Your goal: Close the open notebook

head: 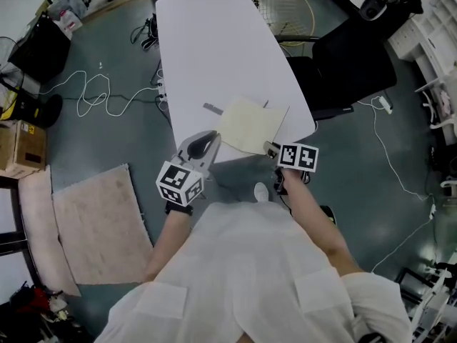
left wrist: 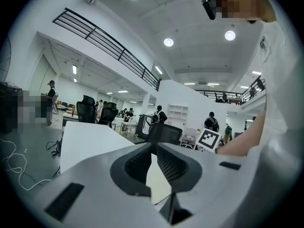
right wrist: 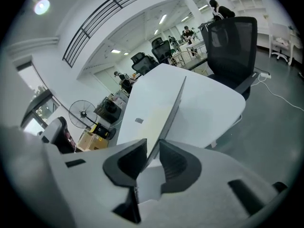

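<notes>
The notebook [head: 246, 123] lies at the near end of the white table [head: 214, 48], its cream pages showing. My right gripper [head: 272, 148] is shut on the right-hand cover at its near edge. In the right gripper view the cover [right wrist: 167, 112] stands tilted up on edge and runs between the pads, with the right gripper [right wrist: 152, 152] clamped on its lower end. My left gripper [head: 212, 137] hovers by the notebook's near left corner. In the left gripper view the left gripper [left wrist: 153, 146] is shut, its tips meeting with nothing between them, and a pale page [left wrist: 159, 184] shows below.
A small grey item [head: 212, 108] lies on the table just beyond the notebook. A black office chair [head: 350, 63] stands at the table's right side. Left of the table the floor holds cables [head: 100, 98], a cardboard box [head: 21, 145] and a pale rug [head: 100, 227].
</notes>
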